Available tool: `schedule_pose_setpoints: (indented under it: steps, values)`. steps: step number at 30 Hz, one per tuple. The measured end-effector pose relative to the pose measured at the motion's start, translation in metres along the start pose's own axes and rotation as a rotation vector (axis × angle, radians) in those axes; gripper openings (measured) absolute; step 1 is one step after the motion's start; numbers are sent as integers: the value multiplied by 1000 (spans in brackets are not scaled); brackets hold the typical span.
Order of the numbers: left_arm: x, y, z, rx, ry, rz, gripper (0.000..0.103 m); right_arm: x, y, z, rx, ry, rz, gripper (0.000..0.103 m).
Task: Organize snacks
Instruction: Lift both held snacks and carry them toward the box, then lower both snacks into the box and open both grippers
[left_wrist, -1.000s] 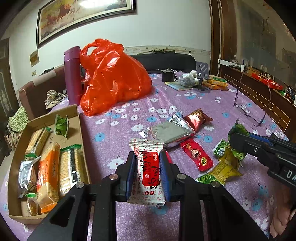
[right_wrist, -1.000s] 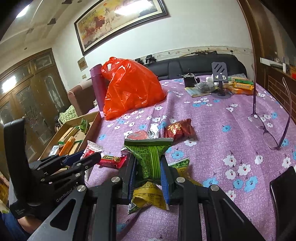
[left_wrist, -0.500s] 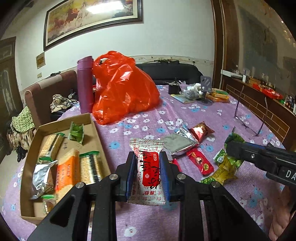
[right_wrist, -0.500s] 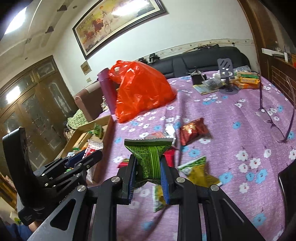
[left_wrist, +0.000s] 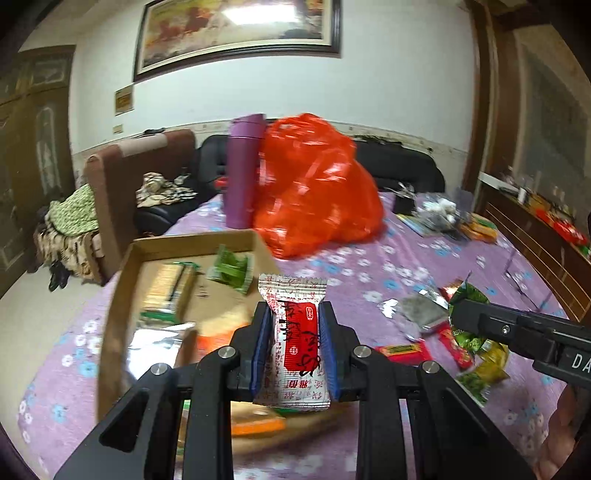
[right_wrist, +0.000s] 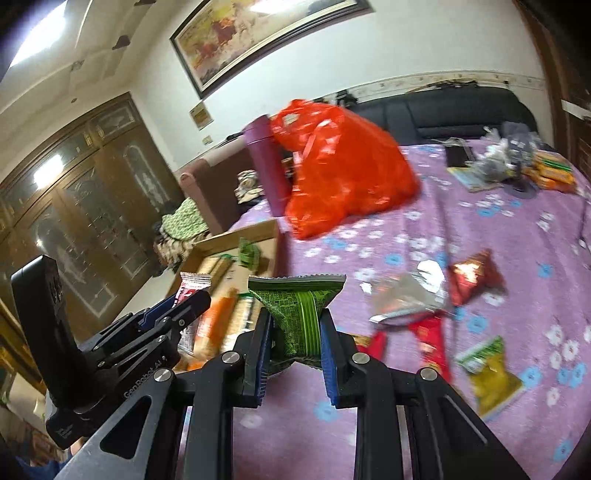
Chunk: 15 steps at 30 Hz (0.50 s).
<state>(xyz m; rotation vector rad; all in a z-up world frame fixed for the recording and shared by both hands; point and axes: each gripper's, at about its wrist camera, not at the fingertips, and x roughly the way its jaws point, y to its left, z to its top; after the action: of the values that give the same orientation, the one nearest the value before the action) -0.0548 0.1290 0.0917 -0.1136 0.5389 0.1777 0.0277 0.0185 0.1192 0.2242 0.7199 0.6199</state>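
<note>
Pinched upright in the left gripper (left_wrist: 293, 350): a red-and-white snack packet (left_wrist: 294, 343), hanging over the near end of the cardboard box (left_wrist: 110, 314) at the table's left edge, likely for dropping in beside bars already sorted there. Clamped likewise in the right gripper (right_wrist: 293, 350): a green snack packet (right_wrist: 299, 314), carried just beside the box. Loose wrappers (right_wrist: 487, 369) scattered mid-table (right_wrist: 461, 221), not yet sorted; orange bag (left_wrist: 314, 184) and purple flask (left_wrist: 243, 170) toward the far edge.

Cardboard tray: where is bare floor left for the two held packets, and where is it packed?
Cardboard tray: bare floor shows mid-tray, between the cracker pack and the green packet at the far wall. The near end is packed with an orange pack and a silver pouch.
</note>
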Motion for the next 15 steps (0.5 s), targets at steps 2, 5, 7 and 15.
schedule_pose_setpoints:
  steps: [2, 5, 7, 15]
  values:
    - [0, 14, 4, -16, 0, 17, 25, 12, 12, 7, -8, 14, 17, 27]
    - [1, 38, 12, -33, 0, 55, 25, 31, 31, 18, -19, 37, 44, 27]
    - [6, 55, 19, -49, 11, 69, 26, 45, 41, 25, -27, 53, 54, 27]
    - [51, 96, 32, -110, 144, 27, 26, 111, 67, 45, 8, 158, 72, 27]
